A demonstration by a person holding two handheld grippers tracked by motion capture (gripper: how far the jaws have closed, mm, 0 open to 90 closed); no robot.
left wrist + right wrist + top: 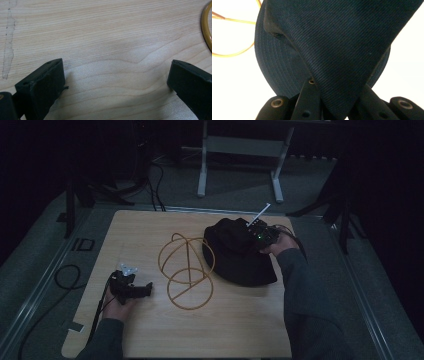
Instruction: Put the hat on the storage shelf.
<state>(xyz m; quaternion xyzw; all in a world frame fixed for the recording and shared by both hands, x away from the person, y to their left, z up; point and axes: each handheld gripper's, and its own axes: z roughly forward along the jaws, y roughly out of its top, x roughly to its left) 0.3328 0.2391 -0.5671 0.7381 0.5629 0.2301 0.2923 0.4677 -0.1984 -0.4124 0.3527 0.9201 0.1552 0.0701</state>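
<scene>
On the table (150, 340), right tool (334, 100) pinches dark hat (332, 50).

Between our gripper's (337, 100) two black jaws we see a fold of dark blue twill hat (342, 45) pinched tight (its stitched brim curves off to the left), and beyond that thin yellow wire loops (234, 37) lie.
</scene>
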